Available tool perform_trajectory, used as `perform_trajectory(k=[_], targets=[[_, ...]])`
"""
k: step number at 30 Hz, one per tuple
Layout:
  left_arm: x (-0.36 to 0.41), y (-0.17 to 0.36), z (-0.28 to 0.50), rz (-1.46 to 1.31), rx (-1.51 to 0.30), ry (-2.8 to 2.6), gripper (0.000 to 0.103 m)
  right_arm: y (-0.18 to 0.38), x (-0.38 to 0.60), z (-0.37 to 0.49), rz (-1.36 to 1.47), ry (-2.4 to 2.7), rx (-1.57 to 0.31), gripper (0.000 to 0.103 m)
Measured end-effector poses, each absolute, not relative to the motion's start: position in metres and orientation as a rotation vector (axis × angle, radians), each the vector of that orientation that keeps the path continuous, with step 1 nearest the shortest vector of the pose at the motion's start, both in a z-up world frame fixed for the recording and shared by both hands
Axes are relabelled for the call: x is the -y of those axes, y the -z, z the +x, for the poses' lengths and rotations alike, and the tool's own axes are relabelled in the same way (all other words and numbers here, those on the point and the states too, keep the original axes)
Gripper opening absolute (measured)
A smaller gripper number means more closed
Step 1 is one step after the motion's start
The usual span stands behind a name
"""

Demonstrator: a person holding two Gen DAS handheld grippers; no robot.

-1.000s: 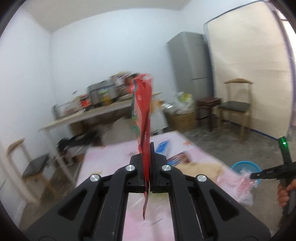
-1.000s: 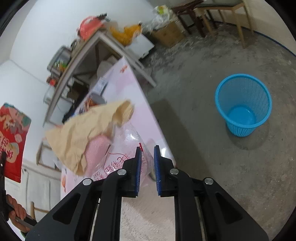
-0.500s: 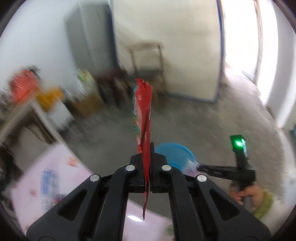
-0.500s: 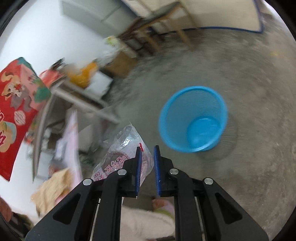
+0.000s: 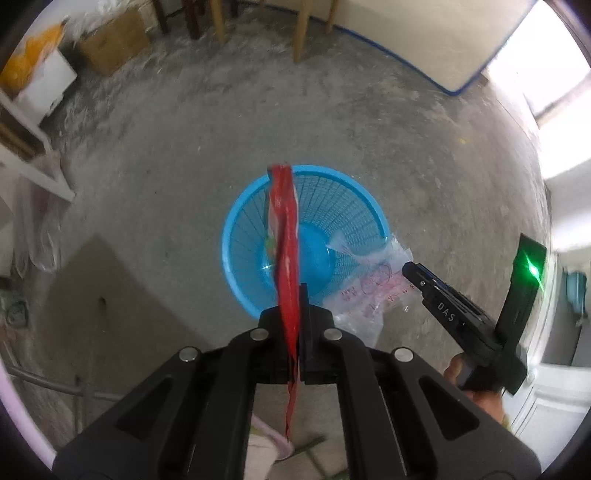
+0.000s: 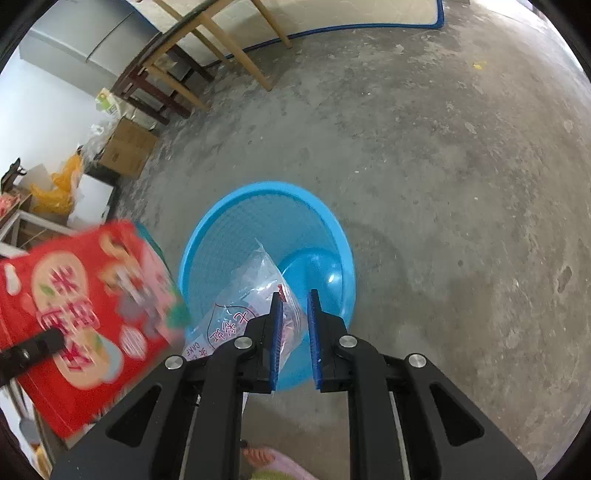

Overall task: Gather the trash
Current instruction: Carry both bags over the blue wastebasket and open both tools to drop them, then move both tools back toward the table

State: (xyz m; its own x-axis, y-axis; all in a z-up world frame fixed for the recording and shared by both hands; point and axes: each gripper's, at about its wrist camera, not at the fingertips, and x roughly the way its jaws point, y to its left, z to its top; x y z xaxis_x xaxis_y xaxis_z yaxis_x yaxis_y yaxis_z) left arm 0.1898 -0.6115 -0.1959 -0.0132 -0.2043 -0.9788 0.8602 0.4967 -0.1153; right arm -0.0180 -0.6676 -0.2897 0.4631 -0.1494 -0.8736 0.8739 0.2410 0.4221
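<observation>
A blue plastic basket (image 5: 227,236) stands on the concrete floor, seen from above in both wrist views. My left gripper (image 5: 293,291) points down over it with a red snack wrapper (image 5: 284,229) pinched edge-on between its pads; the jaws are starting to open. From the right wrist the wrapper (image 6: 85,314) shows its printed face at the left, just left of the basket (image 6: 295,221). My right gripper (image 6: 295,299) hangs over the basket's near rim. A clear printed plastic bag (image 6: 243,295) sits between its blue pads and reaches into the basket; these jaws are opening too.
Wooden chair legs (image 5: 301,33) and a cardboard box (image 5: 110,40) stand at the far side of the floor. A white board with a blue edge (image 5: 424,37) leans behind them. A hand (image 5: 476,391) holds the right gripper's handle. Bare concrete surrounds the basket.
Both grippers have swung away from the pink table and tipped downward, ending over the blue basket. The red wrapper and the clear bag travelled with them.
</observation>
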Motion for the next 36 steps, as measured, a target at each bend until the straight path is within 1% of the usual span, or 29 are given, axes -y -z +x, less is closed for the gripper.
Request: perform_trajectory(k=[1, 2, 3, 4, 6, 8, 9, 10, 13, 15, 17, 19, 23, 24, 27, 28, 29, 30, 31, 32, 34, 35, 36], targets=[[0.614, 0.200, 0.188, 0.649, -1.328, 0.940, 0.021, 0.294, 0.671, -0.013, 1.098, 0.815, -0.823, 0.020], [0.621, 0.206, 0.188, 0.661, -1.336, 0.925, 0.033, 0.302, 0.675, -0.010, 1.097, 0.809, -0.844, 0.030], [0.624, 0.208, 0.189, 0.671, -1.332, 0.903, 0.051, 0.306, 0.678, -0.007, 1.099, 0.807, -0.860, 0.035], [0.629, 0.207, 0.185, 0.677, -1.320, 0.882, 0.053, 0.311, 0.680, -0.004, 1.099, 0.812, -0.870, 0.041], [0.623, 0.198, 0.178, 0.671, -1.316, 0.877, 0.056, 0.311, 0.679, -0.005, 1.093, 0.813, -0.869, 0.041], [0.620, 0.188, 0.175, 0.657, -1.319, 0.898, 0.058, 0.309, 0.678, -0.010, 1.088, 0.814, -0.852, 0.044], [0.613, 0.184, 0.175, 0.653, -1.309, 0.906, 0.061, 0.307, 0.677, -0.013, 1.084, 0.817, -0.841, 0.045], [0.611, 0.175, 0.173, 0.657, -1.288, 0.910, 0.062, 0.305, 0.677, -0.017, 1.080, 0.823, -0.832, 0.045], [0.597, 0.148, 0.172, 0.660, -1.229, 0.918, 0.063, 0.297, 0.674, -0.030, 1.079, 0.828, -0.806, 0.045], [0.586, 0.118, 0.164, 0.665, -1.185, 0.958, 0.066, 0.288, 0.671, -0.039, 1.072, 0.828, -0.791, 0.046], [0.575, 0.094, 0.162, 0.657, -1.153, 0.992, 0.068, 0.276, 0.668, -0.051, 1.058, 0.826, -0.773, 0.052], [0.560, 0.070, 0.161, 0.642, -1.131, 1.031, 0.068, 0.261, 0.662, -0.062, 1.029, 0.829, -0.757, 0.055], [0.507, 0.015, 0.153, 0.634, -1.052, 1.074, 0.069, 0.220, 0.644, -0.083, 0.940, 0.839, -0.730, 0.067], [0.493, 0.003, 0.151, 0.640, -1.024, 1.070, 0.070, 0.211, 0.640, -0.086, 0.918, 0.839, -0.728, 0.069], [0.441, -0.030, 0.144, 0.666, -0.954, 1.053, 0.070, 0.178, 0.620, -0.092, 0.816, 0.852, -0.736, 0.078], [0.418, -0.042, 0.142, 0.669, -0.939, 1.039, 0.071, 0.163, 0.609, -0.092, 0.765, 0.855, -0.741, 0.084], [0.403, -0.048, 0.142, 0.659, -0.935, 1.032, 0.073, 0.154, 0.602, -0.093, 0.732, 0.861, -0.742, 0.088], [0.384, -0.056, 0.142, 0.639, -0.931, 1.031, 0.084, 0.141, 0.592, -0.092, 0.688, 0.873, -0.741, 0.091], [0.362, -0.066, 0.143, 0.615, -0.919, 1.038, 0.086, 0.134, 0.586, -0.092, 0.665, 0.879, -0.741, 0.094], [0.337, -0.076, 0.144, 0.590, -0.892, 1.036, 0.086, 0.122, 0.573, -0.092, 0.627, 0.890, -0.738, 0.096], [0.293, -0.093, 0.146, 0.527, -0.841, 1.003, 0.087, 0.104, 0.552, -0.091, 0.575, 0.917, -0.730, 0.097], [0.266, -0.101, 0.147, 0.480, -0.819, 0.971, 0.088, 0.096, 0.541, -0.089, 0.544, 0.939, -0.733, 0.097], [0.245, -0.107, 0.150, 0.443, -0.807, 0.946, 0.092, 0.088, 0.531, -0.086, 0.522, 0.950, -0.738, 0.097]])
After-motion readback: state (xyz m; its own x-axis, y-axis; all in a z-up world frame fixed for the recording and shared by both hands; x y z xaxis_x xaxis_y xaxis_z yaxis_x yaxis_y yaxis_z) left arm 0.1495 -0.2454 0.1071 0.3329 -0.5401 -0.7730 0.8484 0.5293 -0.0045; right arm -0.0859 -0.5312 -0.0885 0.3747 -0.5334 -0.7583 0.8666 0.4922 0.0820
